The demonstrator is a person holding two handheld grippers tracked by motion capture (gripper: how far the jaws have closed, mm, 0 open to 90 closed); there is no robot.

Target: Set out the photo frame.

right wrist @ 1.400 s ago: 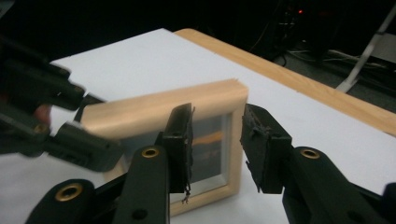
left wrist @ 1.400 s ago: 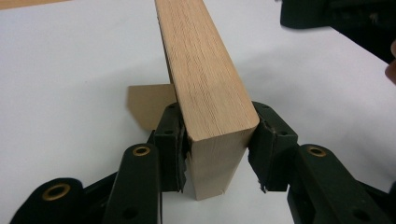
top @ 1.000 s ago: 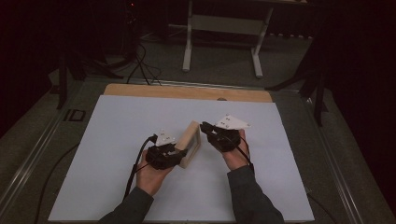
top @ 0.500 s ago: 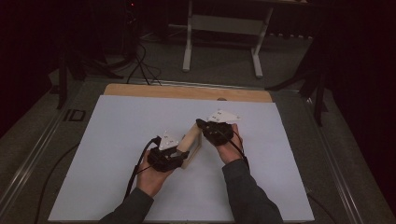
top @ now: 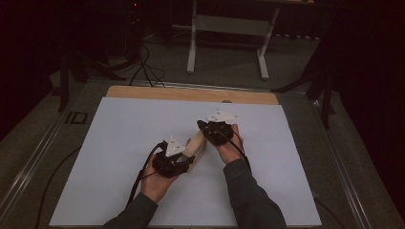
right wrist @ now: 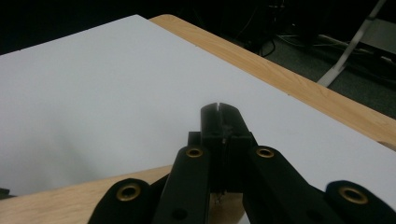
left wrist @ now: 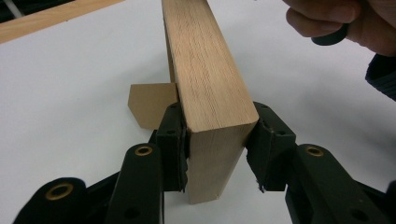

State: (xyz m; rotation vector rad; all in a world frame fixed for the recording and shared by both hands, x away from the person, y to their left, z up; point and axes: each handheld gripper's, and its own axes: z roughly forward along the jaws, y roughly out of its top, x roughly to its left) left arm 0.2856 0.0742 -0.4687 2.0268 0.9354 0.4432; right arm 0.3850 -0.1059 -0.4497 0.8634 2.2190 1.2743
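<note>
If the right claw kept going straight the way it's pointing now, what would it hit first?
Probably nothing soon. The right claw, shut, points over the white sheet toward the table's wooden edge. Only its pads show at the tip, and the wood block lies beneath it; depth is hard to judge.

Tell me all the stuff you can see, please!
block: one, light wood, standing on edge mid-table, clamped at its near end by the left gripper.
card: one, brown, behind the block on the sheet, seen in the left gripper view.
sheet: one, white, covering most of the table.
table: one, wooden, its bare edge showing past the sheet.
stand: one, pale grey, on the floor beyond the table.
cables: several, black, on the floor at far left.
left gripper: one, black, shut on the block.
right gripper: one, black, shut, above the block's far end.
hands: two, dark sleeves, from the bottom.
</note>
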